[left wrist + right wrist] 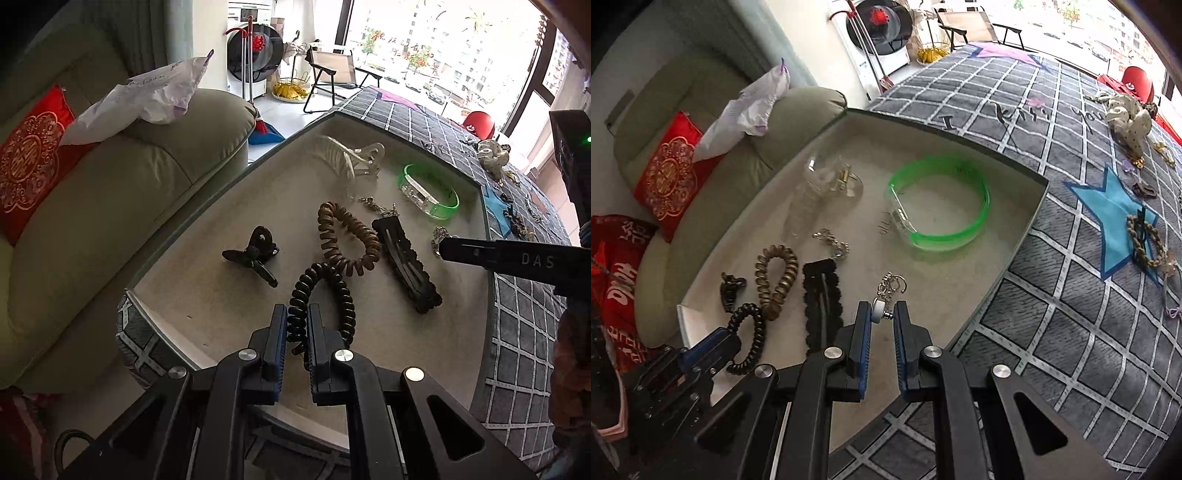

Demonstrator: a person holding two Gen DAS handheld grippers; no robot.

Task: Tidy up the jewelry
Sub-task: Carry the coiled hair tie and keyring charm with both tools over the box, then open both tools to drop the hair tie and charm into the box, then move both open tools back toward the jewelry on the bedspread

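Left gripper (297,314) at lower centre of the left wrist view, clamped on black spiral hair tie (340,295), whose coil loops up and right over the tray (207,206) floor. Right gripper (882,314) at lower centre of the right wrist view, clamped on silver charm piece (886,295), chain dangling just above fingertips.

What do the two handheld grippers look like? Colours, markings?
Both are matte black. The left gripper and right gripper have flat parallel fingers with ribbed blue pads, angular linkage arms and silver round pivot bolts. The right one's side reads "DAS" in white.
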